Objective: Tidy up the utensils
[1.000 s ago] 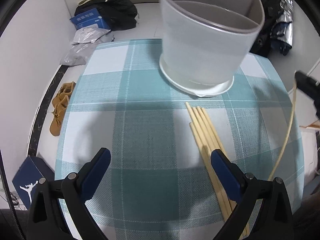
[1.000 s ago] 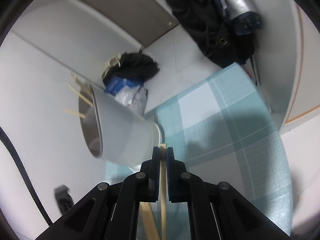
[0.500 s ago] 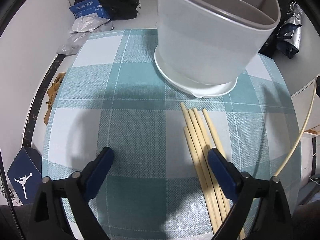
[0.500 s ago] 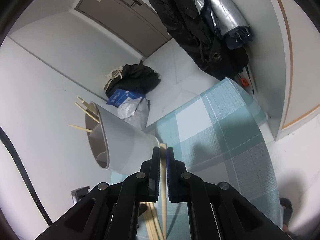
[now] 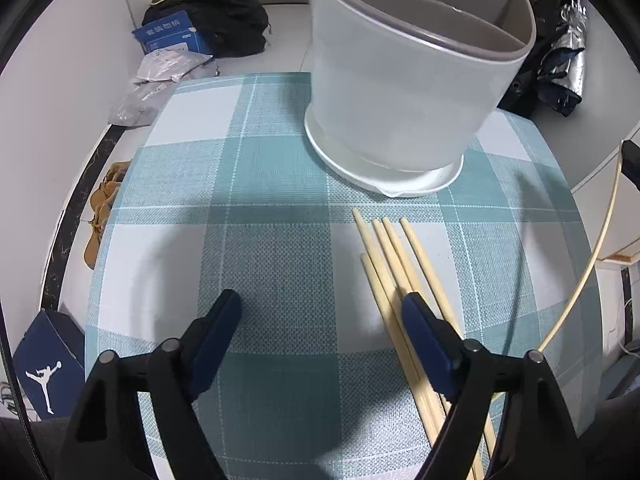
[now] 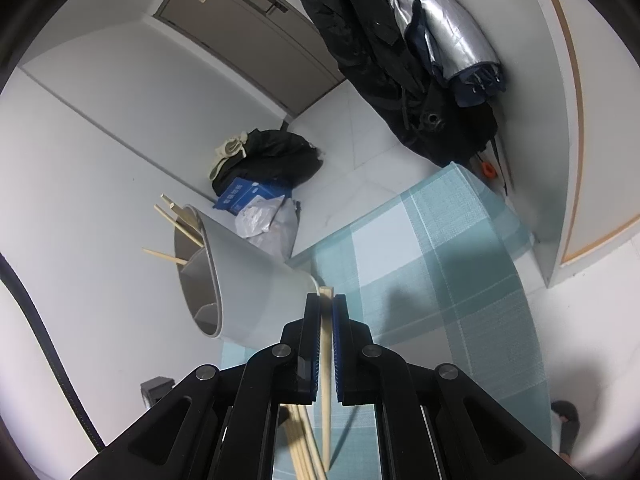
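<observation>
The right gripper [image 6: 327, 312] fingers pinch one chopstick [image 6: 326, 360] for the holder [image 6: 248, 276]; the left gripper [image 5: 320, 316] is wide open and empty over the loose chopsticks [image 5: 394, 264].

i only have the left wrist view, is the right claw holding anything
Observer: Yes, the right claw is shut on one pale wooden chopstick.
Operator: how's it sitting in the claw
Observer: It runs lengthwise between the fingers, its squared end poking just past the tips.
Operator: anything already in the round white plastic holder
Observer: The round white plastic holder has a few wooden chopsticks sticking out of its divided top.
Operator: what does the right wrist show of my loose ones
Observer: The loose wooden chopsticks lie on the teal checked tablecloth, below the claw.
</observation>
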{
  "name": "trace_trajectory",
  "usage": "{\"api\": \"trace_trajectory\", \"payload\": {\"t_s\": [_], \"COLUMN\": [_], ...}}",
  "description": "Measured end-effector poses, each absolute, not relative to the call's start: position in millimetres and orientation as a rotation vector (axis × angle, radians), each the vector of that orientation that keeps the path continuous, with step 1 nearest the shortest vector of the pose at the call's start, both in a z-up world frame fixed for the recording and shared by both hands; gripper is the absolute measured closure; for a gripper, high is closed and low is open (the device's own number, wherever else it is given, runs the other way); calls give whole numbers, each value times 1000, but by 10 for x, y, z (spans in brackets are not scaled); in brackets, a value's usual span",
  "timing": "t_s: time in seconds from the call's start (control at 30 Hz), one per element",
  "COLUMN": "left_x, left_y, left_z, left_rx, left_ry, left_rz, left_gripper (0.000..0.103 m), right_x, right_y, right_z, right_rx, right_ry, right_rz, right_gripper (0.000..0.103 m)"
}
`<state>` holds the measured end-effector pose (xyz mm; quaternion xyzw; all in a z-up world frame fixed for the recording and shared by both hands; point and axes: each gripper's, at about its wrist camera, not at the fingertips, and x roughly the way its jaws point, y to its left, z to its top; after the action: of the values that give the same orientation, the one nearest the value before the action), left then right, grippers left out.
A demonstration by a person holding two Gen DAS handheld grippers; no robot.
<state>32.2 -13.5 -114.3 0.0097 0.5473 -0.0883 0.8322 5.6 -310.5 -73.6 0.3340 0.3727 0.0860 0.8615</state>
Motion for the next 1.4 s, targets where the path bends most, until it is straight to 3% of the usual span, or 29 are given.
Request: {"api": "trace_trajectory", "payload": {"t_s": [0.2,0.37,1.23,1.4], "left_x": [331,308,560,601], "left_y": [-119,-114,-40,-32], "left_z": [-1116,-1111,-1152,-1176], "left_rx": [3,17,17,40], "left_ry": [1166,1170,1276,1280], "left_rz": [-173,-185,-144,-154], "left_gripper": [33,34,33,27], "right_x": [38,33,100,117], "right_y": [-3105,-3073,-3010,-2996], "right_z": [-735,-724,-884,-948], "right_rx": [691,676,670,664], "right_ry": [782,784,873,897], "right_rz": [176,179,176,159], "right_gripper": [98,103,100,100]}}
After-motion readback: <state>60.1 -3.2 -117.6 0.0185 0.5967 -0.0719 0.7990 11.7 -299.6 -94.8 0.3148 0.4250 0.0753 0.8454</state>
